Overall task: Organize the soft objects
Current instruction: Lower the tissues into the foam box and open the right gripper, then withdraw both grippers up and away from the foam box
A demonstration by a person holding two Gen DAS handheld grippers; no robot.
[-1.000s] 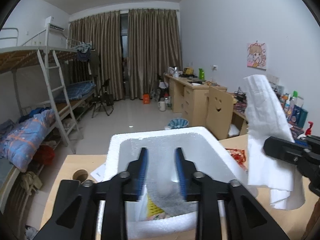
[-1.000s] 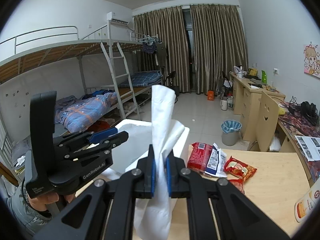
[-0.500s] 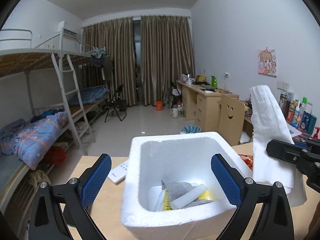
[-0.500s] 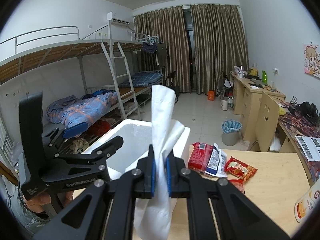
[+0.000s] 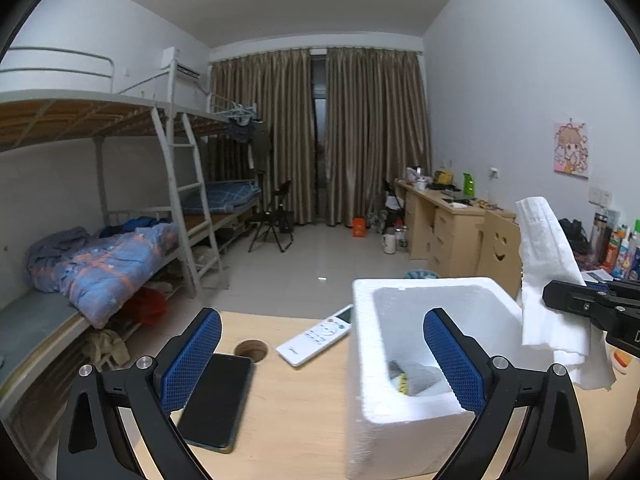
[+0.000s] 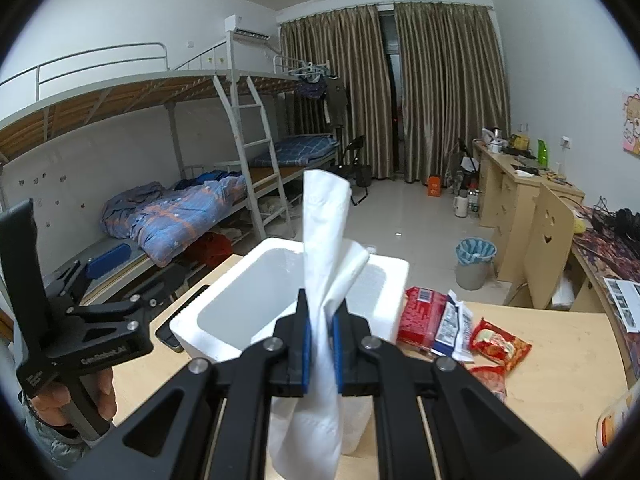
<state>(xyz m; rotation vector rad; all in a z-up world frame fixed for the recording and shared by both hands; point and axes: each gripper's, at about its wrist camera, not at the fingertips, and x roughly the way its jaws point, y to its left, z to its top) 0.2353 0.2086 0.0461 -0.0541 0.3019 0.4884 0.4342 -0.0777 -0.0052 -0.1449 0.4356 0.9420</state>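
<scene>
The white tissue [image 6: 325, 280], a loose twisted sheet, is pinched between the closed pads of the right hand-held gripper [image 6: 320, 334], held up in the air just beside the right wall of the white foam box [image 5: 362, 360]; its top stands above the fingers and its tail droops below them. The left hand-held gripper [image 5: 320, 364] is spread wide with nothing in it, its right finger [image 5: 454, 360] overlapping the box opening in its own view.

Risks, as I judge them: the tissue is thin and gripped only across a narrow waist, so it could slip or tear if dragged over the box rim, and the hanging tail could catch on the wall and end up draped outside. The box looks light; a nudge from either hand-held gripper could slide it on the counter [image 5: 304, 416] toward the phone [image 5: 216, 400] or the remote [image 5: 320, 334].

Hard to make out: the box contents are mostly hidden, only a grey scrap and a yellow bit show. The tissue's lower end is cut off in the right wrist view. Snack packets [image 6: 440, 320] lie beyond the box.
</scene>
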